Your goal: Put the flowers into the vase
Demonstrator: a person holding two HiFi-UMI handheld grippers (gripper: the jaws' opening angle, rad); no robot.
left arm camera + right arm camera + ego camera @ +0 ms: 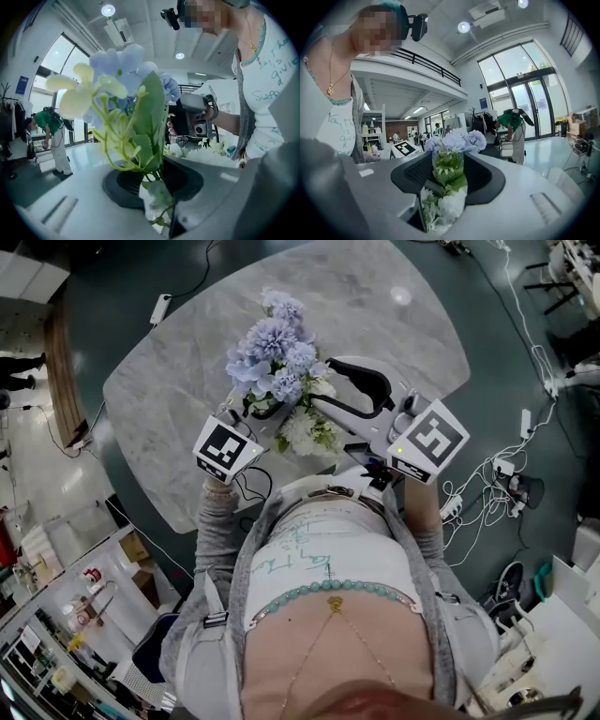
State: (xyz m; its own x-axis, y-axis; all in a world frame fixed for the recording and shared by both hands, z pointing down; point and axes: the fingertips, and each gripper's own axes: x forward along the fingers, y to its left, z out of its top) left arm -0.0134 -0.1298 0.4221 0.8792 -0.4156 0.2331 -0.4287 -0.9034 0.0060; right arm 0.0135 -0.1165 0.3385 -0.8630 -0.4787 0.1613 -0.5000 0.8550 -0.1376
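Note:
A bunch of blue hydrangea-like flowers with green leaves is held up over the table. My left gripper is shut on its stems, and the blooms rise just past the jaws. A bunch of white flowers hangs beside it, low between the two grippers. My right gripper comes in from the right with its jaws apart. In the right gripper view the white flowers lie deep between the jaws and the blue blooms are beyond the tips. I cannot see the pads pressing on anything. No vase is in view.
A grey marble table lies under the flowers, with a small white disc at its far side. White cables and plugs are strewn on the floor at right. Shelves with small items stand at lower left.

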